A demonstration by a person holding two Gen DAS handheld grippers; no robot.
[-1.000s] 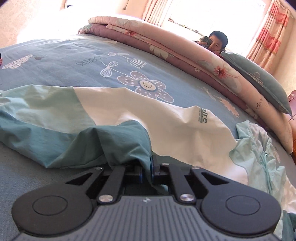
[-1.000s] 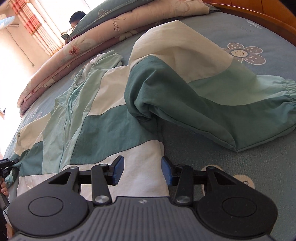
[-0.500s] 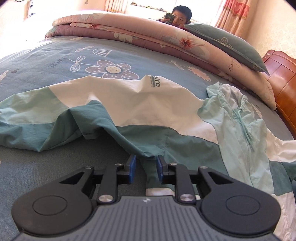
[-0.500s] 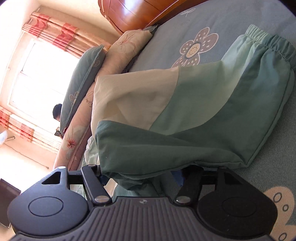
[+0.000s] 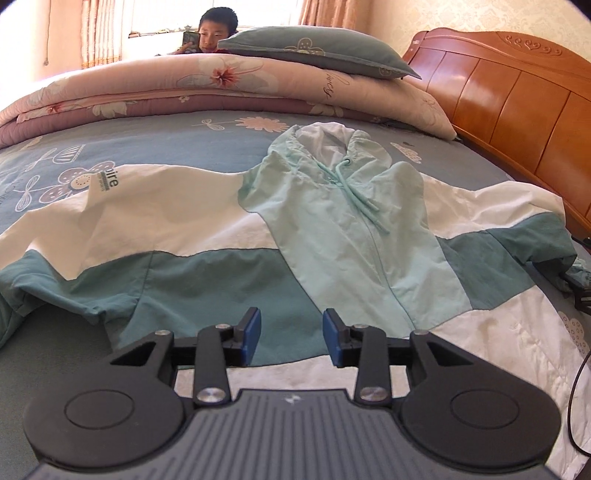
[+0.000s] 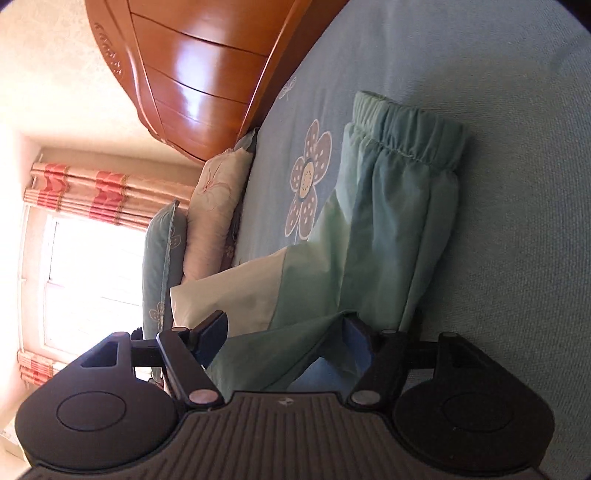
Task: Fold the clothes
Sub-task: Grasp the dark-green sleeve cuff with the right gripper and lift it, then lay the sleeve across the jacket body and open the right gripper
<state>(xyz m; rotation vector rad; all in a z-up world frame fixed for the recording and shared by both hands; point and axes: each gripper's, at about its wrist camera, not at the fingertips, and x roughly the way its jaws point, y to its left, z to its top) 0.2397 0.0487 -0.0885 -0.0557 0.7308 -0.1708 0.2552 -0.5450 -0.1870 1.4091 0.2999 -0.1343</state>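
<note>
A hooded jacket [image 5: 351, 229] in white, mint and teal lies spread front up on the blue bed sheet [image 5: 166, 140], its hood [image 5: 325, 140] toward the quilt. My left gripper [image 5: 291, 332] hovers low over the jacket's teal band near the hem. Its jaws are opening and nothing sits between the blue pads. In the right wrist view, which is rolled sideways, the jacket's sleeve [image 6: 388, 229] runs away to its elastic cuff [image 6: 406, 136]. My right gripper [image 6: 284, 332] straddles a loose fold of that sleeve, its jaws opening.
A folded floral quilt [image 5: 147, 88] and a grey-green pillow [image 5: 314, 48] line the far side of the bed, with a person [image 5: 214, 31] behind them. The wooden headboard [image 5: 517, 85] stands at the right. A black cable [image 5: 576, 398] hangs at the right edge.
My left gripper let go of the teal fabric, opened and swung right to face the jacket's body. My right gripper rolled sideways, sank onto the sleeve and widened its jaws.
</note>
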